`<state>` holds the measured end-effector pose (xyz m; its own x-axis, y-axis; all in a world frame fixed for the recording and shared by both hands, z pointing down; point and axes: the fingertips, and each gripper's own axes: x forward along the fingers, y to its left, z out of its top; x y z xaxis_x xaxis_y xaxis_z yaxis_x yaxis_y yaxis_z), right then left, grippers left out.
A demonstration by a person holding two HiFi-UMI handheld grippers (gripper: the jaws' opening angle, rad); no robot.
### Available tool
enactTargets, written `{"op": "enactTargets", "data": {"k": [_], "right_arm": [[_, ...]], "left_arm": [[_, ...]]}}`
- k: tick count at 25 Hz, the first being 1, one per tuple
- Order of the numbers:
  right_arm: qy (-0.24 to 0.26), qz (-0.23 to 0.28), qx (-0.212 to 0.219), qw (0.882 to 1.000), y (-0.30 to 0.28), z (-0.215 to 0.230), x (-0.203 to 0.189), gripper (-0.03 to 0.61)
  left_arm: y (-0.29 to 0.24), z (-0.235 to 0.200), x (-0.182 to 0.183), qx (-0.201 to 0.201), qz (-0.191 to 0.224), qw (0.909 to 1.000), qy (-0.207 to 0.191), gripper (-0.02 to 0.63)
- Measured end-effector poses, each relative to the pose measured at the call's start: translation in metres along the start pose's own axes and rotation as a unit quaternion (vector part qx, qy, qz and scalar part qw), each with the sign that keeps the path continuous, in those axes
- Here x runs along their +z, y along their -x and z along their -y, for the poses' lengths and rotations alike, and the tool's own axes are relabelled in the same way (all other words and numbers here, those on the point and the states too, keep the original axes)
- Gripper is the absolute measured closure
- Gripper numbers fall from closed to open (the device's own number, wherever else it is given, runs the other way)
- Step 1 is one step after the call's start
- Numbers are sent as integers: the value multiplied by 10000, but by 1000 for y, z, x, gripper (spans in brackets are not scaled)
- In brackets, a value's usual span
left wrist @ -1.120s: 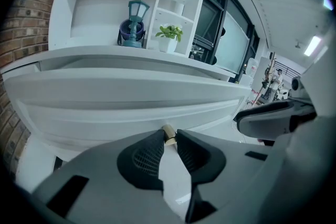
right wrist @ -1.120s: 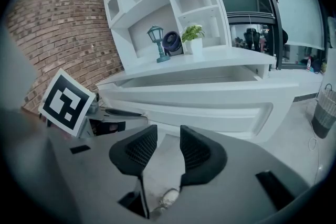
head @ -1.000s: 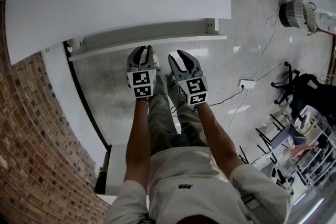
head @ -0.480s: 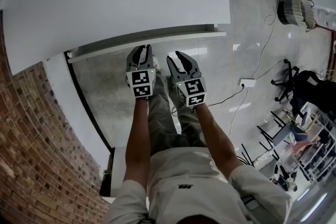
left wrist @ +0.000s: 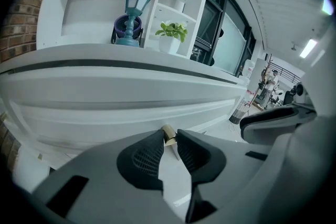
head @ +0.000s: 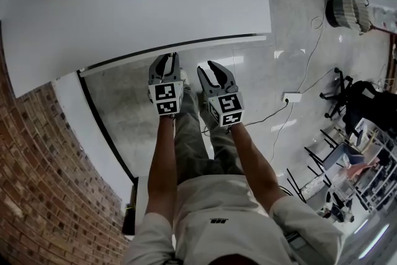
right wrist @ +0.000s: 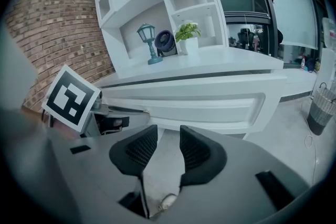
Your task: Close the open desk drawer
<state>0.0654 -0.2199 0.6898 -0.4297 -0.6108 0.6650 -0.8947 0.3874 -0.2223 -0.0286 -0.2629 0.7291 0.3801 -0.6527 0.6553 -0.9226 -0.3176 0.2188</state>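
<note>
Fingers of my left gripper reach below the white desk to its drawer, almost flush, and pinch the small brass knob to steer it home, while my right gripper hangs alongside, jaws slightly apart, empty.

Bright, even indoor light fills all three views. The flat white desk comes close to washing out, and the polished grey floor carries pale patches of glare. A ceiling strip lamp glows at the right of the left gripper view. Fisheye bending bows the desk edge, and both gripper views fall to black at the corners. The grey left hand-held gripper looks soft up close, while the small brass knob at its tips reads clearly.
</note>
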Motion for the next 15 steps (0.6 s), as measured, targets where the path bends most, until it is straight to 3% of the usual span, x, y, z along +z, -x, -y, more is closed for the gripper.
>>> {"op": "enactTargets", "data": {"k": [15], "right_arm": [[-39,71,-133,9999,-9,5,20,442]], "left_arm": [[-15,-12,21,-70,62,9999,-110,517]]}}
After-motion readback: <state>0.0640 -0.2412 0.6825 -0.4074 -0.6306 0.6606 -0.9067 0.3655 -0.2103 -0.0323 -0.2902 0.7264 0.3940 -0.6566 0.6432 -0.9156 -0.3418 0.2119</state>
